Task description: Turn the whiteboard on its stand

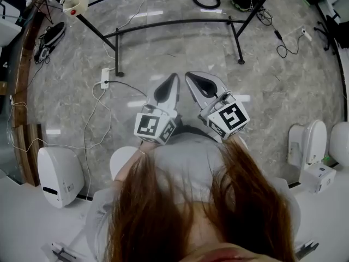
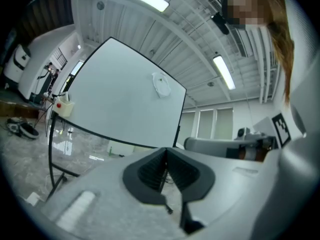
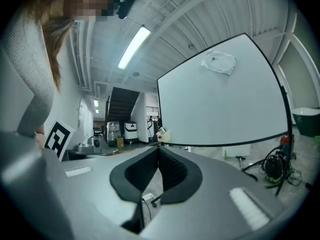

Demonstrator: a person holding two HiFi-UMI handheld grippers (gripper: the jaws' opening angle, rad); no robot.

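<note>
One whiteboard (image 2: 120, 99) sits on one black stand (image 1: 180, 24) on the floor (image 1: 283, 91), ahead of the person and well apart from both tools. The left tool (image 1: 174, 78) and the right tool (image 1: 191, 76) are each closed tight with nothing between the jaws, so neither has hold of the board. Closed like that they can only push, and may skid on the smooth face or set the board swinging too fast. One power strip (image 1: 104, 77) and several loose cables (image 1: 98, 113) lie by the stand's left foot and could snag it. One box with a red button (image 1: 74, 3) at the board's left corner and one pale wad (image 2: 161, 84) stuck high on the face could be knocked off.
</note>
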